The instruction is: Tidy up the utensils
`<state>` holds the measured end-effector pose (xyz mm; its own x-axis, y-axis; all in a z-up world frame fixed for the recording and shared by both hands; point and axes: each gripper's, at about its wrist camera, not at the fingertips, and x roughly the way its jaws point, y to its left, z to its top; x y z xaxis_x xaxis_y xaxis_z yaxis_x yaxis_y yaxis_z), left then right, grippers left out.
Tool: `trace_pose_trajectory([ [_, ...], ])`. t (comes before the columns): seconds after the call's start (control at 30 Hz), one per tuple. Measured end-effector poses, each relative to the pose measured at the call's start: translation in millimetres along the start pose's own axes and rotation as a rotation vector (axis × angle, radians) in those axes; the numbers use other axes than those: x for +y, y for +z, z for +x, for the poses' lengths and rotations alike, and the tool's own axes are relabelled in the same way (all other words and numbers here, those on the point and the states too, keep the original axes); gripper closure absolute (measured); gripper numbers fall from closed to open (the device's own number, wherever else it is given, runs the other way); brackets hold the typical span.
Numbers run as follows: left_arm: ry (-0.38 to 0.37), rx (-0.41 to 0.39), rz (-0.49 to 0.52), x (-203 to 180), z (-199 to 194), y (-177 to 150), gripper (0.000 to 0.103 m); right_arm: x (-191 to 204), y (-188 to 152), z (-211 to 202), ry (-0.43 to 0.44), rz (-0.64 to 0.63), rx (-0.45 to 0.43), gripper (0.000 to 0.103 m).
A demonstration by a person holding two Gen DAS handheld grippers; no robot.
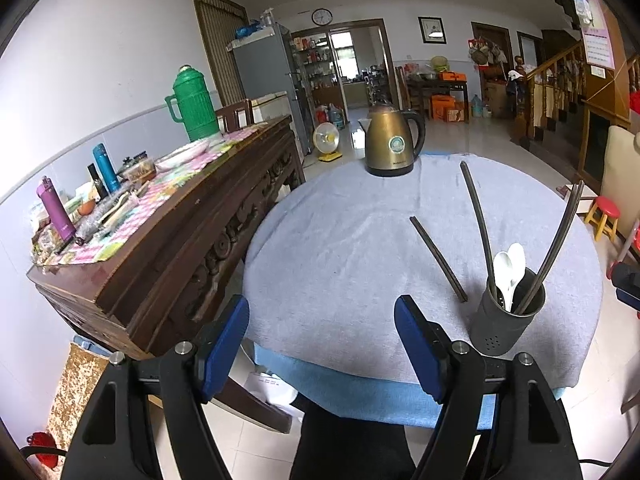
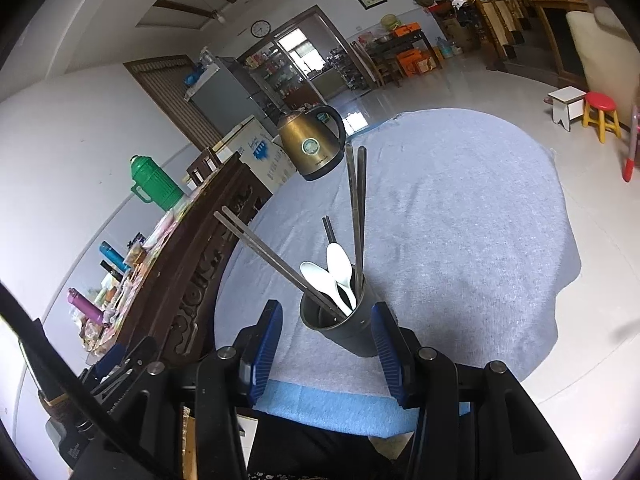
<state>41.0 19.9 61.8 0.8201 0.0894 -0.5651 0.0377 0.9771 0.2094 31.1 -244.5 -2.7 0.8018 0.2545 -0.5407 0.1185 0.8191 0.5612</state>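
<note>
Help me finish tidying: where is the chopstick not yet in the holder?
In the left wrist view, the loose chopstick lies flat on the grey tablecloth, just left of the dark utensil holder and nearer than the kettle.

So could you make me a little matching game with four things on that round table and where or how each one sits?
Things:
1. kettle
2. white spoons
3. loose chopstick
4. holder

Places:
A. lying flat on the cloth
B. standing at the table's far edge
C. bowls up inside the holder
D. upright near the front edge

Pairs: 1-B, 2-C, 3-A, 4-D
</note>
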Motion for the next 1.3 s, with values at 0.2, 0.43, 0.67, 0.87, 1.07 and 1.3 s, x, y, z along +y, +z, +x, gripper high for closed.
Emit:
trace_pose_trajectory([
  [0.2,0.014,-0.04,0.011,2,-17,1,0.027,7,-2,-6,0.013,-0.016,-0.004,0.054],
  [0.43,0.022,-0.081,0.02,5,-31,4,0.027,14,-4,-8,0.024,-0.019,0.001,0.054],
  [0.67,0.025,-0.105,0.022,5,-39,7,0.027,16,-5,-11,0.03,-0.021,-0.003,0.052],
  [0.87,0.029,-0.124,0.026,3,-45,9,0.027,13,-6,-15,0.032,-0.013,-0.01,0.051],
  [1.07,0.023,-0.134,0.018,1,-48,11,0.027,11,-7,-17,0.031,-0.011,-0.006,0.051],
  [1.3,0.011,-0.141,-0.005,1,-49,13,0.027,10,-10,-17,0.028,-0.019,0.011,0.051],
])
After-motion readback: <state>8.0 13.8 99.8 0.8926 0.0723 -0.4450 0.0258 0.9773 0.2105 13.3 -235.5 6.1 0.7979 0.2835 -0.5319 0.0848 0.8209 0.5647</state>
